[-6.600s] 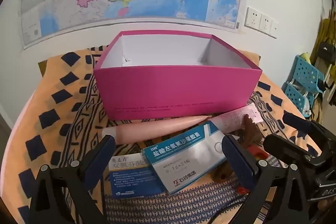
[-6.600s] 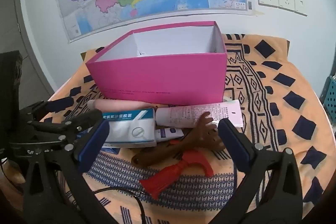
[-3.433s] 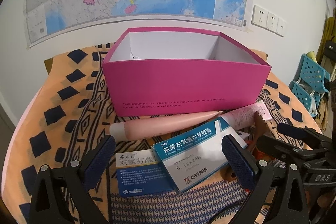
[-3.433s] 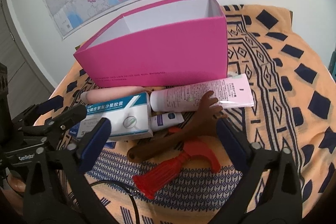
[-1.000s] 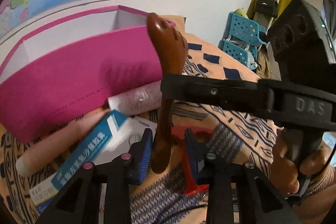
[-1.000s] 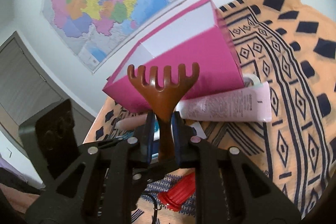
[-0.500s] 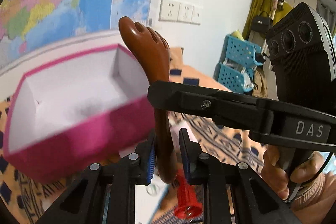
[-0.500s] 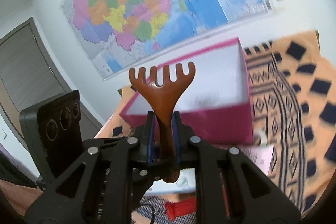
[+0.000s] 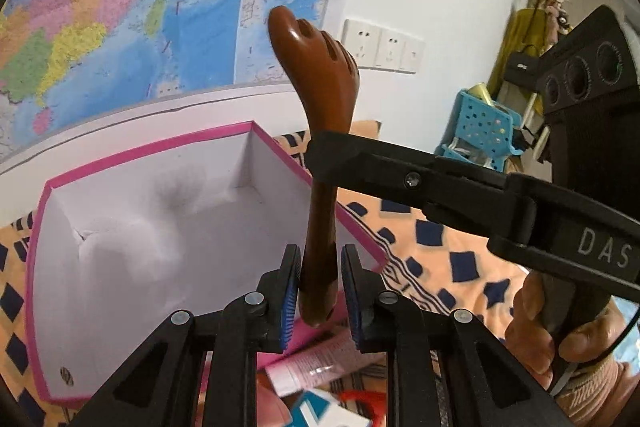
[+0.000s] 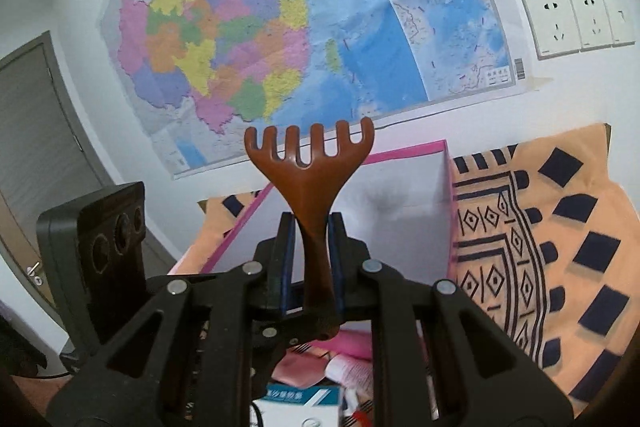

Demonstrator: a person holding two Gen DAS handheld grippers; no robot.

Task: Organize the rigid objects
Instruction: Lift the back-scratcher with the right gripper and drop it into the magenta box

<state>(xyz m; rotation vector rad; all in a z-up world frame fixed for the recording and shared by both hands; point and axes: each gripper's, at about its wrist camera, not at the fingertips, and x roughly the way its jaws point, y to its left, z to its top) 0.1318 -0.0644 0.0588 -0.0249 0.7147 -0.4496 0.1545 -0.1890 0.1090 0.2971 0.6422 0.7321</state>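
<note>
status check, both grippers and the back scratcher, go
Right gripper shut on wooden back scratcher, upright over pink box. Left gripper flanks its handle; contact unclear. Nothing blocking the box.

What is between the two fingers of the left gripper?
The handle of the brown back scratcher stands between the left gripper fingers, seen in the left wrist view.

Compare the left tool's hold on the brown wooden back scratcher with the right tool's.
The left tool grips the brown wooden back scratcher at the bottom end of its handle; the right tool clamps higher, just below the pronged head. The left tool sees the head edge-on; the right tool sees the prongs flat-on. Both are shut on one handle.
</note>
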